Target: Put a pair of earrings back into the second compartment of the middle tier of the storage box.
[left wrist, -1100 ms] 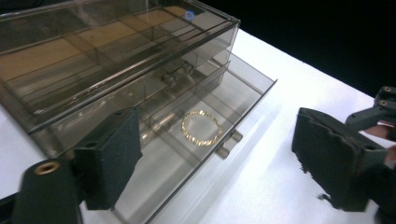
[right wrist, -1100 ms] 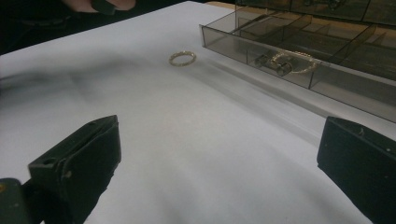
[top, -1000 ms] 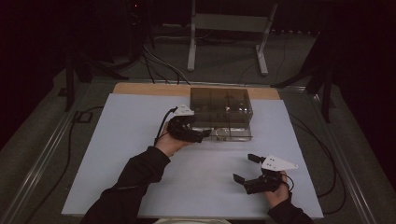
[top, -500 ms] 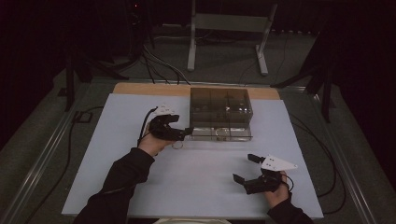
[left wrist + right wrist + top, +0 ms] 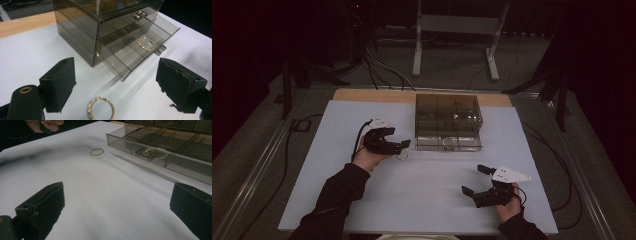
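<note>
The smoked walls of the drawer box blurred its upper contents, and the left tool view cut off the near edge of the gold ring lying on the table before the pulled-out drawer, where a second ring lay. Bare table spread between both hands. The left tool hung over the ring, jaws spread; the right tool rested spread, well apart.

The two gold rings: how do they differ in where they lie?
The loose ring lies on the white table between the open left gripper jaws; the drawer ring rests inside a compartment of the pulled-out drawer. Both are gold, twisted, lying flat.
</note>
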`<state>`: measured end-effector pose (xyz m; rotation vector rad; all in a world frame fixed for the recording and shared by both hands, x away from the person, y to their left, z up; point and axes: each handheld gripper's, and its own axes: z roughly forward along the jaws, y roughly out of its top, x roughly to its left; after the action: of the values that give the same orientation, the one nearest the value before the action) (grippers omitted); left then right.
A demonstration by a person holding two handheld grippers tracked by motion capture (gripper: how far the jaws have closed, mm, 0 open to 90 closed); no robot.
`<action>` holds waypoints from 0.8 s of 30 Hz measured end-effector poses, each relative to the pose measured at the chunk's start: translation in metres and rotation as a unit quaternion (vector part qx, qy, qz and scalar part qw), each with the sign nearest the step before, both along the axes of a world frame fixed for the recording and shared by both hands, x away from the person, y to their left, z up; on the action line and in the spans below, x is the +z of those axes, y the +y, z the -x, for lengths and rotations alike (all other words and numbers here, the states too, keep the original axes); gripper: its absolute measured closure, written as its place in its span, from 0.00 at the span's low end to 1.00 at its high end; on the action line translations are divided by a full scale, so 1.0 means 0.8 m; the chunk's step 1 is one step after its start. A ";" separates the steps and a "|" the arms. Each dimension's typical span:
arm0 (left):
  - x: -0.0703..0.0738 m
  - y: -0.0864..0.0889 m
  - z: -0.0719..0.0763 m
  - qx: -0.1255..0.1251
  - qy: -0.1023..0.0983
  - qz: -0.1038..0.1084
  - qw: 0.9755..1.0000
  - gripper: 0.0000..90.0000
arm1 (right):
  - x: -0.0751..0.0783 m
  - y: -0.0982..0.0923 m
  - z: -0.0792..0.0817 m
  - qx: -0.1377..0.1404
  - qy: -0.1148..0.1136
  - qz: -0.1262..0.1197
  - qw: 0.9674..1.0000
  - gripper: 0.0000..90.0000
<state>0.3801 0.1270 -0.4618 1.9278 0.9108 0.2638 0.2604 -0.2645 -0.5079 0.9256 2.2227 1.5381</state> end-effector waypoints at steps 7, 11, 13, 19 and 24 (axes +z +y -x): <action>-0.017 0.008 -0.004 0.008 0.005 -0.010 1.000 0.25 | -0.001 0.001 0.000 0.000 0.002 0.003 1.000 0.00; -0.026 0.012 -0.007 0.007 0.012 -0.012 1.000 0.30 | 0.000 0.001 0.000 0.002 0.001 0.004 1.000 0.00; -0.032 0.012 -0.008 0.008 0.018 -0.023 1.000 0.36 | -0.001 0.001 0.000 0.002 0.000 0.005 1.000 0.00; -0.048 0.015 -0.009 0.001 0.034 -0.040 0.999 0.47 | 0.000 0.000 0.001 0.003 0.000 0.006 1.000 0.00; -0.059 0.013 -0.011 -0.009 0.047 -0.054 0.997 0.55 | 0.000 0.001 0.000 0.004 0.001 0.006 1.000 0.00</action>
<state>0.3887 0.1373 -0.5091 2.0607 0.9570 0.2175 0.2600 -0.2638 -0.5082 0.9169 2.2374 1.5261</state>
